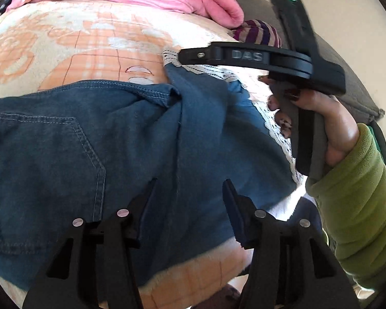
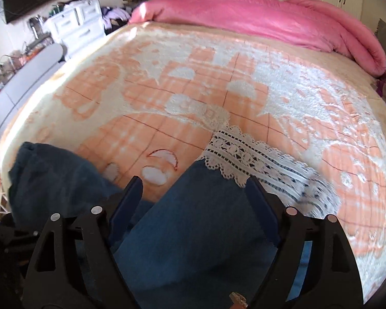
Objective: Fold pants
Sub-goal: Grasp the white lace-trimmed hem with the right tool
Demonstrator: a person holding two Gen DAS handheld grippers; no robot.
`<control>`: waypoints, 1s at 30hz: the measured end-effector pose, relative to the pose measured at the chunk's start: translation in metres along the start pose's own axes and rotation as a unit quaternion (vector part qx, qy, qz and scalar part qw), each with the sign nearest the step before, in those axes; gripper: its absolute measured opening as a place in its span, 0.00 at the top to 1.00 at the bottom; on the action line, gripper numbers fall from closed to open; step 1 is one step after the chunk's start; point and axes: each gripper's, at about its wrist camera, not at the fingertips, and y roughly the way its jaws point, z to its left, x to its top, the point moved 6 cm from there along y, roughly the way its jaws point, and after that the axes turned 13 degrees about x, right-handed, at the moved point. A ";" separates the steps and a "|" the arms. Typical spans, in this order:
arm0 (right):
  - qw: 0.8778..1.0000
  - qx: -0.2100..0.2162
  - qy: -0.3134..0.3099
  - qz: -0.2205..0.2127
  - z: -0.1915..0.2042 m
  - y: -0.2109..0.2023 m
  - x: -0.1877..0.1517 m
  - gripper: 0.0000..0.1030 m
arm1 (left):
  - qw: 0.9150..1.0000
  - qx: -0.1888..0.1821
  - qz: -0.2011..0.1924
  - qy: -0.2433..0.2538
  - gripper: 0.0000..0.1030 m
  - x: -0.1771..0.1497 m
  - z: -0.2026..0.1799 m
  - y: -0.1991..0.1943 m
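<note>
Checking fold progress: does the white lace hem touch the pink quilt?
Apart. The right wrist view shows the white lace hem separated from the pink quilt by bare orange patterned blanket.

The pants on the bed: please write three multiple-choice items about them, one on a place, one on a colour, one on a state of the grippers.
1. Where do the pants lie?
A. on the patterned blanket
B. on a chair
C. on the floor

2. What colour is the lace trim at the leg ends?
A. black
B. white
C. red

3. How stands the right gripper?
A. shut on the quilt
B. out of view
C. open

Key: 1 A, denim rests on the orange blanket; 2 B, the lace is white; 3 C, its fingers stand apart over denim.
</note>
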 end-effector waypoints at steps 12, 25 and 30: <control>0.997 -0.065 0.007 0.051 -0.025 0.068 0.030 0.23 | 0.999 -0.041 0.004 0.007 0.93 0.000 -0.021 0.011; 0.993 0.000 0.095 -0.067 -0.067 -0.017 0.013 0.95 | 0.999 -0.024 -0.011 0.019 0.92 0.002 -0.006 -0.002; 0.984 0.006 0.135 -0.116 -0.081 -0.075 -0.013 0.95 | 0.999 -0.009 -0.022 0.024 0.69 0.009 0.004 -0.002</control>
